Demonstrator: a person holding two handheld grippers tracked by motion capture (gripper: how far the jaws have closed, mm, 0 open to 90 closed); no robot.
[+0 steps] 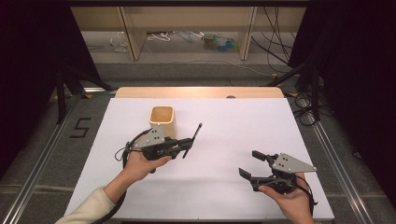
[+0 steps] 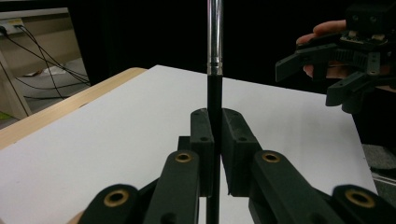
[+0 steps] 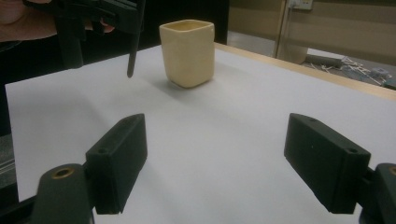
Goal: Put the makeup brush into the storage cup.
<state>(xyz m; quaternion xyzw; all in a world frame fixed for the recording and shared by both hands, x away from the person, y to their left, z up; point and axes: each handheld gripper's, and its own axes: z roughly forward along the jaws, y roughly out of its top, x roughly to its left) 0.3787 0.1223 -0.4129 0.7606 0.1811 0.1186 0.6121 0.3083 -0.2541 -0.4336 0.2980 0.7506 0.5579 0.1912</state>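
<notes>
My left gripper (image 2: 214, 140) clamped on a slim black pen with a silver metal section (image 2: 215, 42), beside the cream square ceramic cup (image 1: 162, 120).

The pen hangs clear of the white table sheet (image 1: 224, 140), just right of the cup; my right gripper (image 3: 224, 163) waits open, well right of it. Likely fault: the thin barrel pivoting between my pads and striking the cup's rim, tipping it.

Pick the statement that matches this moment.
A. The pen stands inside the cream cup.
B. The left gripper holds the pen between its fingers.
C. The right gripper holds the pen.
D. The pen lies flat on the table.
B: in the left gripper view the left gripper has its fingers shut on the pen, above the table beside the cream cup.
</notes>
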